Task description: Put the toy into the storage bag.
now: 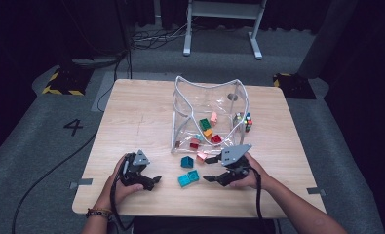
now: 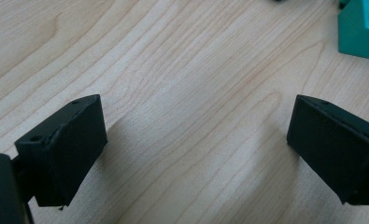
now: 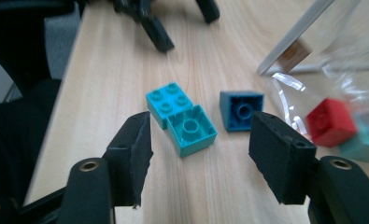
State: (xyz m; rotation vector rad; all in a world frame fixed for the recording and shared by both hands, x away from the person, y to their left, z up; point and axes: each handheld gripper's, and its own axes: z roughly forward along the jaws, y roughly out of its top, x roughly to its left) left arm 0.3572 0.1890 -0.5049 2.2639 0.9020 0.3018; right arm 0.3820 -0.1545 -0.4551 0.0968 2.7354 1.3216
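Note:
Two joined light-teal bricks (image 1: 188, 178) (image 3: 184, 121) lie on the wooden table (image 1: 141, 122), and a darker blue brick (image 1: 186, 161) (image 3: 240, 109) sits just beyond them. My right gripper (image 1: 208, 170) (image 3: 198, 149) stands open just right of these bricks, its jaws pointing at them with nothing between the pads. My left gripper (image 1: 153, 182) (image 2: 196, 140) rests low over bare wood at the front left, open and empty. A corner of a teal brick (image 2: 362, 32) shows ahead of it. The left gripper's jaws (image 3: 163, 28) also appear far off in the right gripper view.
A clear plastic bag (image 1: 207, 114) stands open mid-table with several coloured bricks inside, among them a red one (image 3: 329, 121). A pink brick (image 1: 202, 156) lies at its mouth. A colour cube (image 1: 246, 120) sits by the bag's right side. The table's front edge (image 1: 180, 214) is close.

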